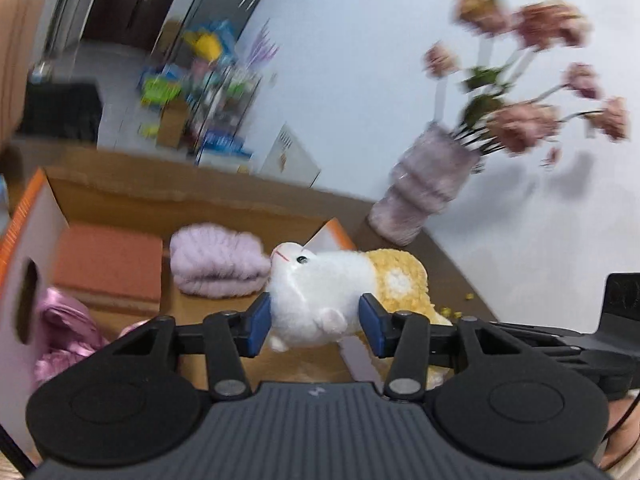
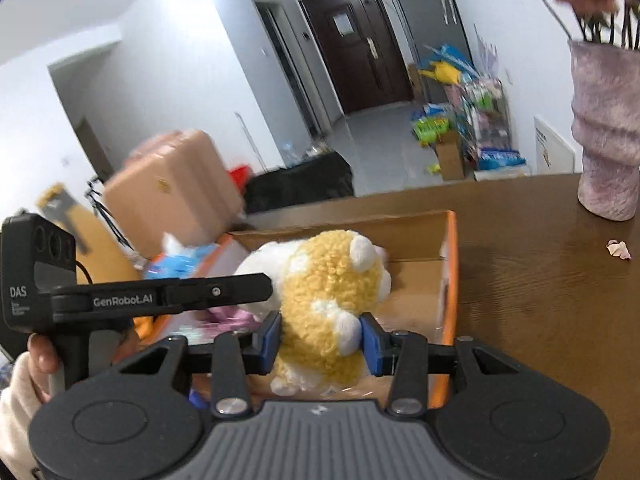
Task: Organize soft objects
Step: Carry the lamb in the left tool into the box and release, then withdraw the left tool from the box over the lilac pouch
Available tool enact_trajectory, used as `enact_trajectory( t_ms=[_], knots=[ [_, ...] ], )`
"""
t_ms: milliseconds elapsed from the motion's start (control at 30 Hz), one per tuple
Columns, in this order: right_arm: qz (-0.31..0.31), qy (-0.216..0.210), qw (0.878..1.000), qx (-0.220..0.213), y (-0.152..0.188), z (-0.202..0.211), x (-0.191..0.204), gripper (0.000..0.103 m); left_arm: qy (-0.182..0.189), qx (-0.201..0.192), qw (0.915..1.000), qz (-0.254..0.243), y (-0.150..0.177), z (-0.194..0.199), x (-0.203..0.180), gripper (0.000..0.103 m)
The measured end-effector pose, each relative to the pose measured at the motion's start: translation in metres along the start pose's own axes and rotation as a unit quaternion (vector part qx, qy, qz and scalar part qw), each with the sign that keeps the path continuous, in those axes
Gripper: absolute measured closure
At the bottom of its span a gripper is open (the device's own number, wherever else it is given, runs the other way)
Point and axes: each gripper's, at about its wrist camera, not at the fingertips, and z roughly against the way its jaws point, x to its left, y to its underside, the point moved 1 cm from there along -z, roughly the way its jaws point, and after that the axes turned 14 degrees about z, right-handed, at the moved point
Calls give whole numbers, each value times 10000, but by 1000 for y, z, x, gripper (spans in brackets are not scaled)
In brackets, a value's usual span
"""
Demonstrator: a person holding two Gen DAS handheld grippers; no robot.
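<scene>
Already several soft things lie in the cardboard box [image 1: 100, 192] ahead of the left tool [image 1: 314, 322]: a lilac knitted bundle [image 1: 218, 260] beyond its tips, an orange cushion [image 1: 108, 264] further to its left, and a shiny pink cloth [image 1: 64, 328] low at its left side. Both tools grip the same plush hamster [image 1: 316, 292]: the left tool's blue pads press into its white front, and the right tool [image 2: 320, 340] pinches its yellow back. The toy hangs between them, just over the box's near end, above the brown table [image 2: 540, 280]. By my judgement the task is well advanced; this toy needs lowering into the free cardboard floor ahead of the right tool and releasing. Whether more items wait elsewhere cannot be told.
</scene>
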Motion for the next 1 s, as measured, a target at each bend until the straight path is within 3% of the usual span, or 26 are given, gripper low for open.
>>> enact_trajectory(
  t_ms=[100,200,333,433,633,767,1000],
  knots=[
    [-103,114,9991,398,6,-37,-17,62,-395,377,9984,153,1,-37,17,56],
    [-37,254,9982,535,15,-51,-21,63,-654,554,9963,59,6,-54,22,56],
    [298,698,9952,611,15,-45,-7,60,-627,662,9958,-84,9,-60,19,56],
    [527,1069,9906,679,9,-38,1,59,-714,499,9959,-236,9,-47,14,56],
    [612,1272,9897,218,-13,24,18,58,-909,-64,9936,-672,-5,34,-14,54],
    [863,1434,9857,-179,-28,79,45,43,-1362,-775,9807,-1171,-14,115,-38,44],
    [1218,1594,9756,-892,-32,161,96,24,-1633,-1576,9625,-1486,7,231,-61,25]
  ],
)
